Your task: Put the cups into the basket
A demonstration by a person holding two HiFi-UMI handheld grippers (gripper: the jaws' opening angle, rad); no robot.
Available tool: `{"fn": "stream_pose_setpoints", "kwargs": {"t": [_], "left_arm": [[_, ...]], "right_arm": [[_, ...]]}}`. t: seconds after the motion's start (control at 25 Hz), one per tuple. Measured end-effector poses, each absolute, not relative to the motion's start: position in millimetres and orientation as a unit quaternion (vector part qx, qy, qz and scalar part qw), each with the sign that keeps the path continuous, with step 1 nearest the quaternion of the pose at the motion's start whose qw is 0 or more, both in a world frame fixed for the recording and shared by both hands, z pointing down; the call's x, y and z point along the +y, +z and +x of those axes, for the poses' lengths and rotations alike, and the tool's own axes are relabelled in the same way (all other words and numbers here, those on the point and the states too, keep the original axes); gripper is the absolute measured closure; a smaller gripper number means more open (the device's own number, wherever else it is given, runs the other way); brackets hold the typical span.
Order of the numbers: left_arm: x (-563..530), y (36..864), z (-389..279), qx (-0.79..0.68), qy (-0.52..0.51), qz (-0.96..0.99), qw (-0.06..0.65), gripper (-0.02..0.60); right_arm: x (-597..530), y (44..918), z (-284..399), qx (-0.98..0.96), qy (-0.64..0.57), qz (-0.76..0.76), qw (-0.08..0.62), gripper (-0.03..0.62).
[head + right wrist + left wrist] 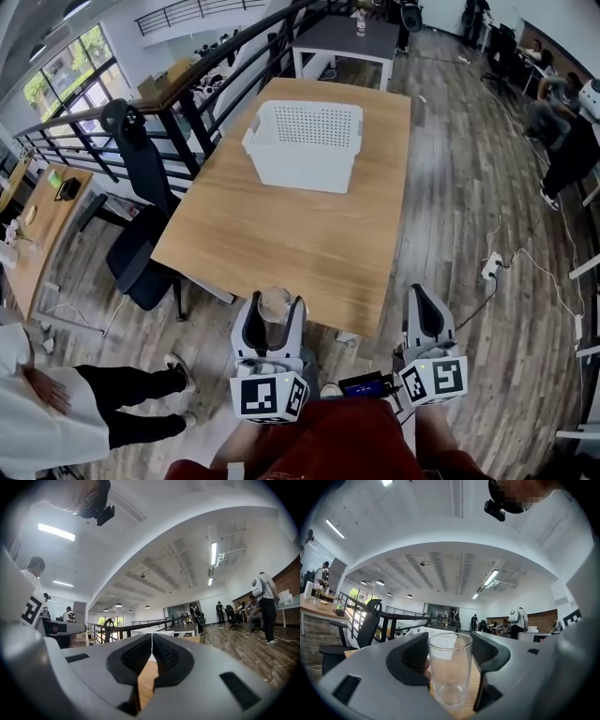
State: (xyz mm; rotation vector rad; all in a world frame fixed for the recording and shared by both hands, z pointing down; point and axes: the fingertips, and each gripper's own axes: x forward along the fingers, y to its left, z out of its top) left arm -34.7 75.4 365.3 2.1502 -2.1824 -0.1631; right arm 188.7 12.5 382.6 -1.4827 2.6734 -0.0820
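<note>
Wood-plank flooring surrounded a light wooden table point(309, 216) in an open office.

Task item: one cup point(274, 312), a clear, straight-sided drinking glass with a thick base, was upright with nothing in it. It stood between the jaws of the left gripper point(273, 323) at the table's near edge, at 6 o'clock from the basket point(305, 145). The jaws stood wide, with both pads closed against the glass.

The right gripper point(427, 323) lay at 3 o'clock from the left one, well apart, off the table's near right corner. Its jaws met pad to pad and held nothing.

The basket was white perforated plastic with an open top, and it sat on the far half of the table toward 12 o'clock. Bare tabletop lay between it and the cup.

Edges and clearance:
- A black office chair point(141, 216) stood at 9 o'clock of the table.
- A dark railing point(202, 89) ran behind the chair, toward 10 and 11 o'clock.
- A grey table point(347, 42) stood beyond the far edge at 12 o'clock.
- A power strip point(490, 267) and its cable lay on the floor at 3 o'clock.
- A person's legs point(141, 398) were at 8 o'clock from the left gripper.

View differences:
- The left gripper view showed the cup point(450, 667) in full, with the basket's wall behind its rim.
- Only the right gripper view showed the closed pad line of the right gripper point(152, 641), with the table's wood below it.
- Only the head view showed the table's outline and both grippers together.
</note>
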Motion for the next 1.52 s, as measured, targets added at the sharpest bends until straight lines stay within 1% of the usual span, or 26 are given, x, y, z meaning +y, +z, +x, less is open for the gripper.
{"fn": "stream_pose_setpoints", "kwargs": {"t": [0.72, 1.12, 1.52], "left_arm": [[-16, 376, -108, -0.703, -0.052, 0.706, 0.069, 0.296], [-70, 360, -147, -0.685, -0.058, 0.723, 0.068, 0.296], [-123, 348, -169, -0.653, -0.066, 0.751, 0.071, 0.296]], "right_arm": [[-72, 381, 109, 0.874, -0.029, -0.485, 0.003, 0.582], [-115, 357, 69, 0.864, -0.019, -0.503, 0.003, 0.582], [-147, 336, 49, 0.844, -0.005, -0.536, 0.008, 0.582]]}}
